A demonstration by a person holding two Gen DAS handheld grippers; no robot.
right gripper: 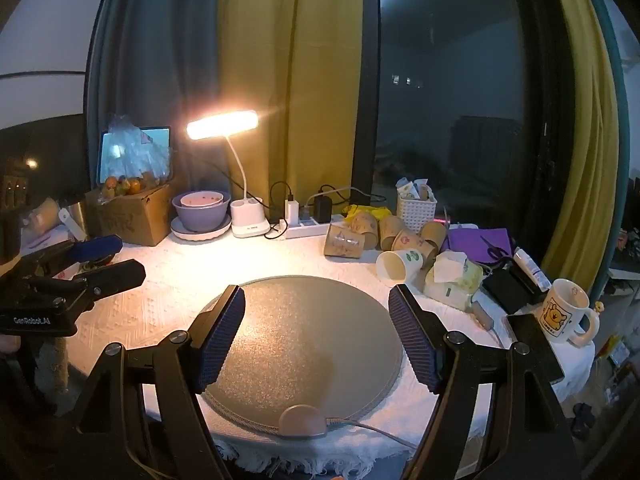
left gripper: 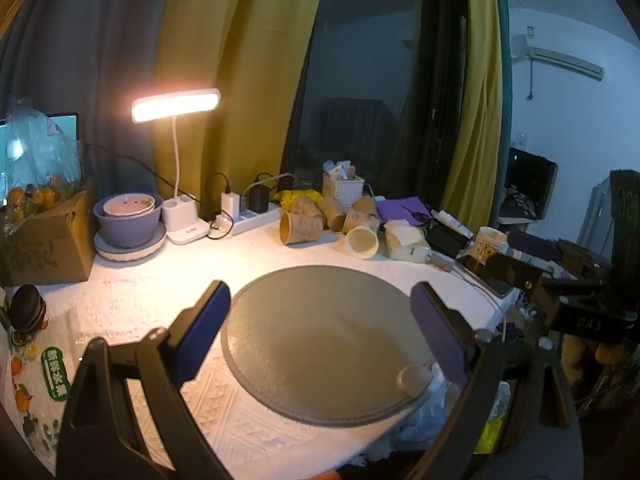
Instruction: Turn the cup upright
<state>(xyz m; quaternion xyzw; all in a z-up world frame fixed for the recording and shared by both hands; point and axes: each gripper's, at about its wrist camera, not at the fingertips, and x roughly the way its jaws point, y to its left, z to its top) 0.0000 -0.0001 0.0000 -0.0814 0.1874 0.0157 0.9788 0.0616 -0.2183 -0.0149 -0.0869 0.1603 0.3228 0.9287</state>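
Several paper cups lie tipped on the white cloth at the back right. A white paper cup [left gripper: 362,241] [right gripper: 398,265] lies on its side, mouth toward me. A brown printed cup [left gripper: 301,228] [right gripper: 345,242] lies on its side to its left, with more brown cups [right gripper: 404,236] behind. My left gripper [left gripper: 320,308] is open and empty above the round grey mat [left gripper: 320,340]; it also shows in the right wrist view [right gripper: 108,258]. My right gripper [right gripper: 316,316] is open and empty over the same mat [right gripper: 304,344], well short of the cups; it shows in the left wrist view [left gripper: 520,268].
A lit desk lamp [right gripper: 222,124], purple bowls on a plate [right gripper: 200,212], a power strip [right gripper: 308,228], a white basket [right gripper: 416,210], a tissue pack [right gripper: 452,280], a yellow-print mug [right gripper: 566,312] and a cardboard box of fruit [right gripper: 132,212] ring the mat. A pink mat controller [right gripper: 302,420] sits at the front edge.
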